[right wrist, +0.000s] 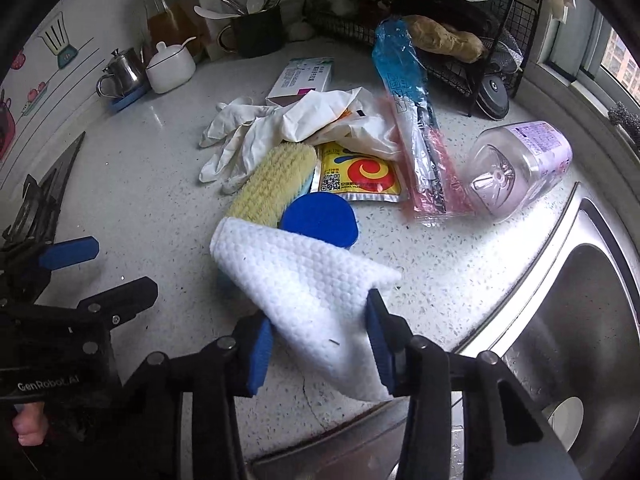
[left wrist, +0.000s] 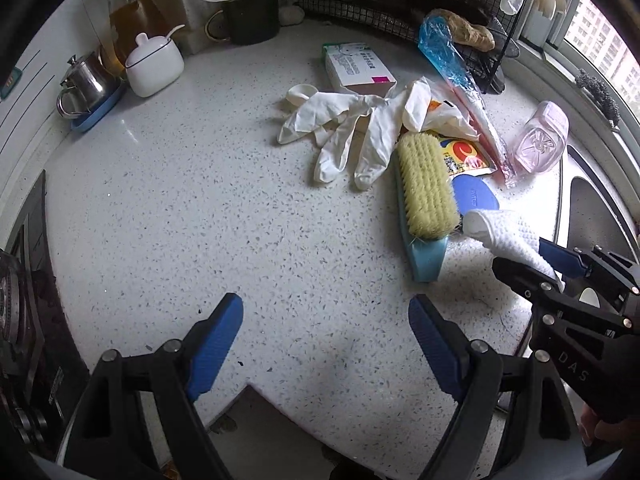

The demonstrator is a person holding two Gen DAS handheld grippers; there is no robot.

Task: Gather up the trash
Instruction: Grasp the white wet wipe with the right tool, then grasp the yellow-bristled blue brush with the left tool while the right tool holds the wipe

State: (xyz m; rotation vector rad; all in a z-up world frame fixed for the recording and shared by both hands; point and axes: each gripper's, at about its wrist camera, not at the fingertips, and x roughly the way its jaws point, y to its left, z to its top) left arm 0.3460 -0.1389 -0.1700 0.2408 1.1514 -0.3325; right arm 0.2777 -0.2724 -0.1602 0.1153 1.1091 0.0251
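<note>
My right gripper is shut on a white dimpled cloth, which hangs folded and lifted just off the counter. In the left wrist view the same cloth sticks out of the right gripper. My left gripper stands open over bare speckled counter with nothing between its fingers. Beyond lies a pile: white gloves, a yellow-bristled brush, a blue lid, a yellow sachet, a crumpled white bag, a blue and pink wrapper, a pink bottle on its side and a small carton.
A steel sink opens at the right. A black wire rack stands at the back right. A steel pot, a white lidded jar and a mug of utensils line the back left. A stove edges the left.
</note>
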